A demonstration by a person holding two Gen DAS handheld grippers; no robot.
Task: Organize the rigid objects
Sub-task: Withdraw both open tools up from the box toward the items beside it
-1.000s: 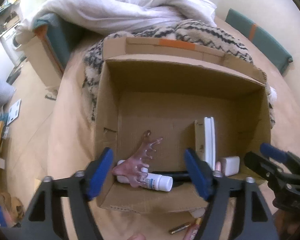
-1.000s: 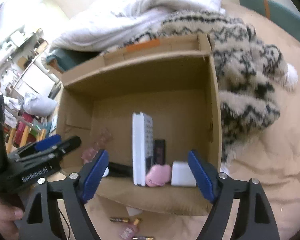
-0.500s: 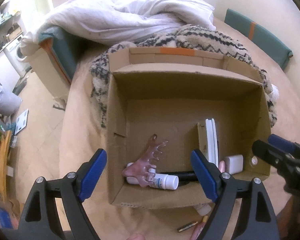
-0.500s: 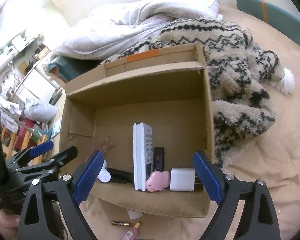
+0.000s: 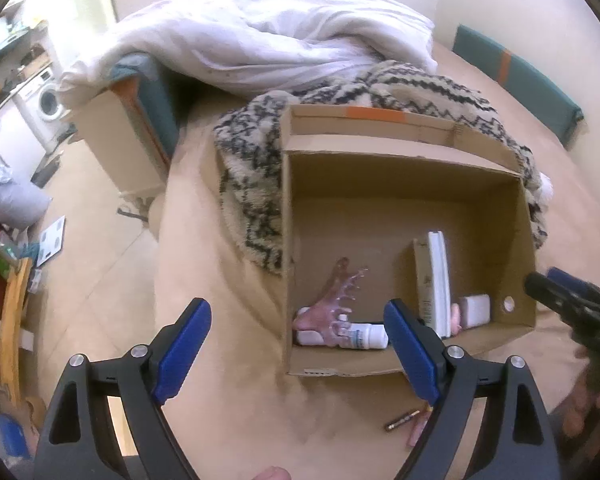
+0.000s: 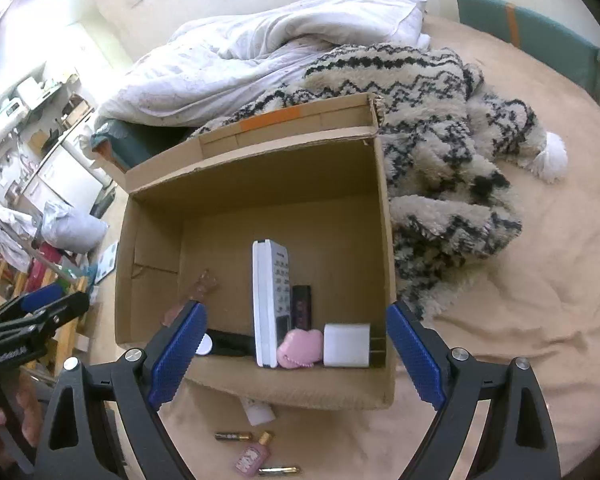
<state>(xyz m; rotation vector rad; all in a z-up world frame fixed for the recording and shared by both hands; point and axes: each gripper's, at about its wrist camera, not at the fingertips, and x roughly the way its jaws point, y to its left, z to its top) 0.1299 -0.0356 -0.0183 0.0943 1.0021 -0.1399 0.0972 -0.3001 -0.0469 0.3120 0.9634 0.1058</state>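
An open cardboard box stands on a beige bed. Inside lie a pink claw hair clip, a white bottle, an upright white remote, a pink heart-shaped case and a white cube. My left gripper hovers over the box's near left corner with its jaws opening and nothing between them. My right gripper stands open and empty above the box's front wall. On the sheet in front of the box lie a battery and a small pink perfume bottle.
A black-and-cream patterned fleece wraps around the back and right of the box, with a white duvet behind it. A second battery and a small white item lie near the front wall. The bed's edge drops to a cluttered floor at left.
Both grippers have drawn back and up from the box, which now looks smaller. The left one has shifted left, so the box sits further right in its view. Both jaws stand wider.
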